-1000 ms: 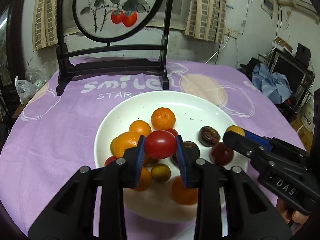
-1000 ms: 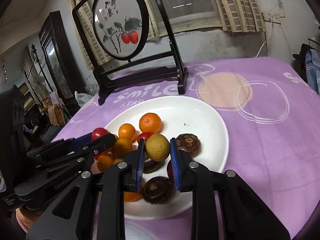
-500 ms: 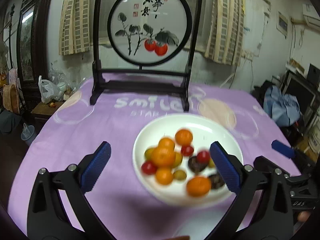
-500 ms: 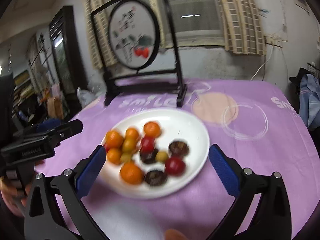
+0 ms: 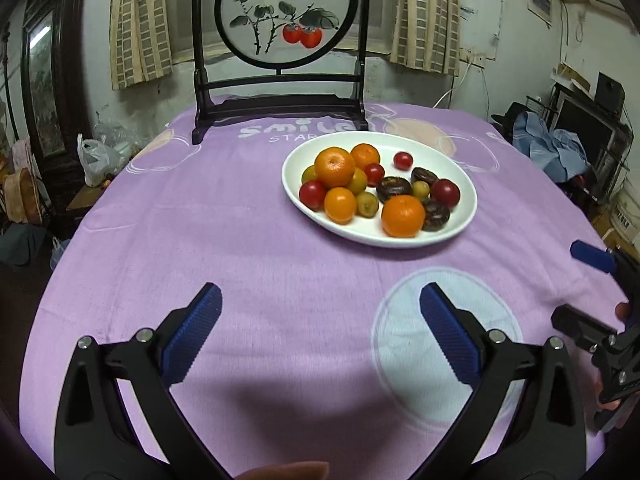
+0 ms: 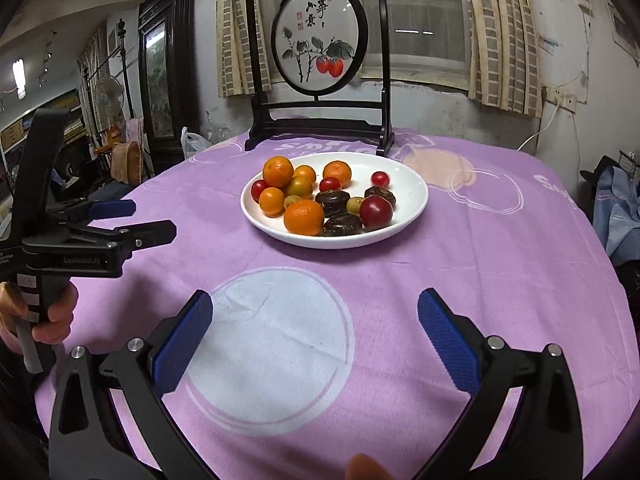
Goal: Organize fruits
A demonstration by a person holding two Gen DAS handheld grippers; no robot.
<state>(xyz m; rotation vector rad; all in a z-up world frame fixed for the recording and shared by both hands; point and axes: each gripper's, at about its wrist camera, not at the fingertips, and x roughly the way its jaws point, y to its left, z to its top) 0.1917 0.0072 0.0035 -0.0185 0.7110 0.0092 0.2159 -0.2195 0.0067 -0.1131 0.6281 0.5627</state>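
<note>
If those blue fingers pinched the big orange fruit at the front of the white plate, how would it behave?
The front orange fruit looks round, so it would probably roll if nudged. Its dimpled peel suggests a fair grip and some give under hard pressure. It leans against a dark wrinkled fruit on the white plate, so lifting it may shift that neighbour.

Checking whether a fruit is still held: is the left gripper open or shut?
Open. The left gripper has its blue pads spread wide over the purple tablecloth, nothing between them; the fruits lie on the white plate.
</note>
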